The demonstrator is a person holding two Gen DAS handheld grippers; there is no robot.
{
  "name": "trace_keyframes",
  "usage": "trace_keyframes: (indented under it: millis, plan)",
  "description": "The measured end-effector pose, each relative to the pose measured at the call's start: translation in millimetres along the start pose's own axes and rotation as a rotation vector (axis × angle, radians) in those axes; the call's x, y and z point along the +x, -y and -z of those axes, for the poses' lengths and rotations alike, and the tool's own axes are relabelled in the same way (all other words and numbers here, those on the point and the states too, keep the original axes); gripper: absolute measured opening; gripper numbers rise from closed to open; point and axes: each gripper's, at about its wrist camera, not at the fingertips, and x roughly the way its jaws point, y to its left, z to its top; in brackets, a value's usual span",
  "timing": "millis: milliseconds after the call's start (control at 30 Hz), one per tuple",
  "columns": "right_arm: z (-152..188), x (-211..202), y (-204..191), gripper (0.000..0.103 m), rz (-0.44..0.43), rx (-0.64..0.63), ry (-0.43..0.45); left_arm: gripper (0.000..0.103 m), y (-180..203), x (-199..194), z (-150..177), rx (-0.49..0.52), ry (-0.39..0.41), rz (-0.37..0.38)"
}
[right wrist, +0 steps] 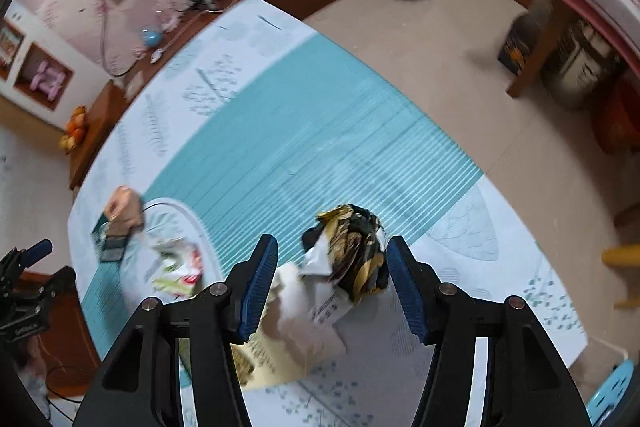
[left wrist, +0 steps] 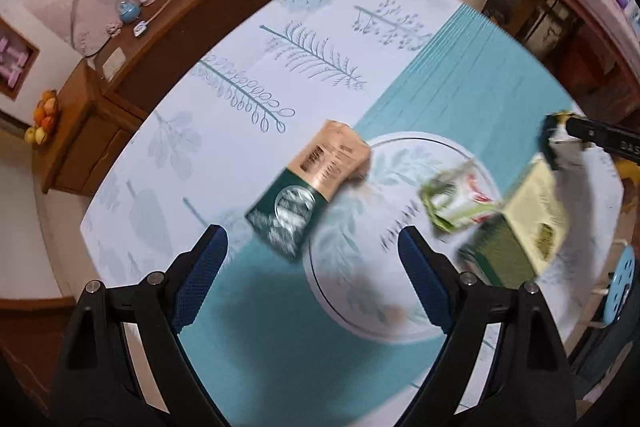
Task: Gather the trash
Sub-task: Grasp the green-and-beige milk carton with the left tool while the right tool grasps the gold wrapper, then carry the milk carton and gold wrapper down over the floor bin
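In the left wrist view my left gripper (left wrist: 312, 247) is open above the table, just in front of a green and tan coffee packet (left wrist: 310, 183). A crumpled green and white wrapper (left wrist: 460, 199) and a green and cream box (left wrist: 520, 223) lie to its right. My right gripper (left wrist: 560, 143) shows at the right edge over the box. In the right wrist view my right gripper (right wrist: 332, 255) stands open around a crumpled black and gold wrapper (right wrist: 354, 247) that sits on the opened box (right wrist: 288, 331). The coffee packet (right wrist: 120, 219) and the green wrapper (right wrist: 176, 267) lie to the left.
The table has a teal and white leaf-print cloth (left wrist: 280, 67) with a round plate print (left wrist: 380, 267). A wooden sideboard (left wrist: 160, 27) with cables and fruit stands behind it. A blue stool (left wrist: 620, 283) is at the right. My left gripper (right wrist: 28, 255) shows at the left edge.
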Motion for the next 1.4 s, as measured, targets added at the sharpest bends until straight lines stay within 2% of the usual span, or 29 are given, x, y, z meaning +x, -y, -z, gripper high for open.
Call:
trace_keyframes:
  millis: [100, 300, 533, 567, 600, 700, 767, 867, 1100, 1300, 1400]
  plan:
    - [2, 25, 5, 0.051, 0.008, 0.020, -0.027, 0.085, -4, 28, -12, 0.040, -0.025, -0.001]
    - [8, 42, 1, 0.050, 0.008, 0.013, 0.004, 0.085, -2, 68, -26, 0.102, -0.068, 0.005]
    - [6, 42, -3, 0.051, 0.006, 0.023, 0.007, 0.083, -3, 95, -39, 0.095, -0.122, 0.026]
    - [6, 41, -2, 0.051, 0.006, 0.028, 0.003, 0.081, -4, 100, -41, 0.090, -0.130, 0.034]
    - [5, 41, -1, 0.052, 0.008, 0.033, -0.001, 0.074, -4, 103, -41, 0.087, -0.135, 0.038]
    - [4, 45, 2, 0.053, -0.010, 0.050, -0.030, 0.050, -1, 111, -40, 0.085, -0.153, 0.029]
    - [6, 51, 4, 0.053, -0.024, 0.070, -0.044, 0.043, 0, 111, -39, 0.079, -0.145, 0.021]
    - [9, 48, 4, 0.050, -0.027, 0.071, -0.028, 0.040, 1, 105, -33, 0.072, -0.125, -0.012]
    - [26, 31, 1, 0.048, -0.076, 0.080, -0.020, 0.039, 0, 72, -8, 0.013, -0.096, 0.008]
    - [50, 0, -5, 0.048, -0.137, 0.065, -0.001, 0.039, 16, 21, 27, -0.018, -0.062, 0.041]
    - [64, -22, -8, 0.048, -0.170, 0.054, 0.011, 0.039, 37, -16, 51, -0.034, -0.027, 0.063]
